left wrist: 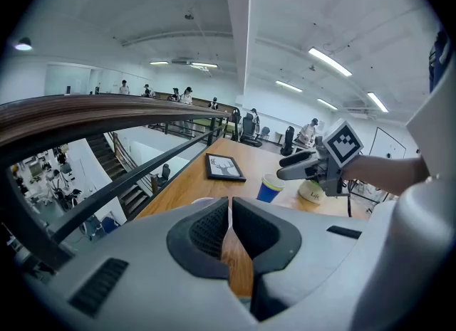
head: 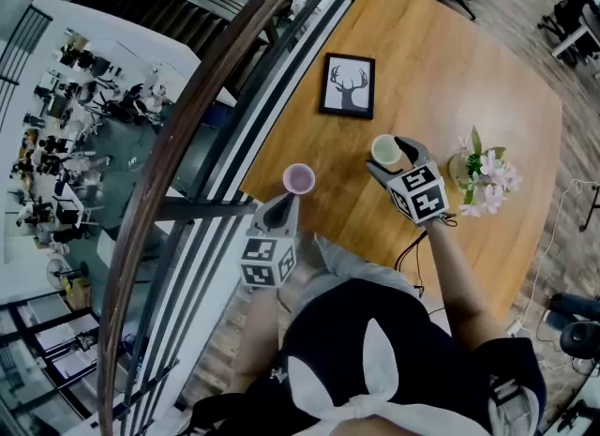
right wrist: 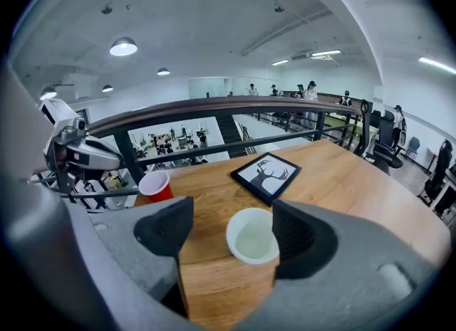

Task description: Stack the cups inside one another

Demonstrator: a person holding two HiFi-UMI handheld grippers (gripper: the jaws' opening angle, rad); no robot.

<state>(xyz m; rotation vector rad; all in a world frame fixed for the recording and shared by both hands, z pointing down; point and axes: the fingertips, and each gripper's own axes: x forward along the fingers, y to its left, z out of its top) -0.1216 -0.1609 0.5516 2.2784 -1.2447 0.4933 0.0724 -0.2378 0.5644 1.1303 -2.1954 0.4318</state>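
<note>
Blue cup (right wrist: 252, 235) sits low in frame between the right gripper's (right wrist: 232, 217) spread jaws, off-centre; closing unevenly could tip it. Red cup (head: 299, 179) stands mid-frame beside the left gripper (head: 279, 207), whose jaws are pressed together.

The only lettering visible is one short dark word on the white flower pot (left wrist: 311, 193), seen in the left gripper view; it appears to begin with "Li" but is too small to read with certainty.
</note>
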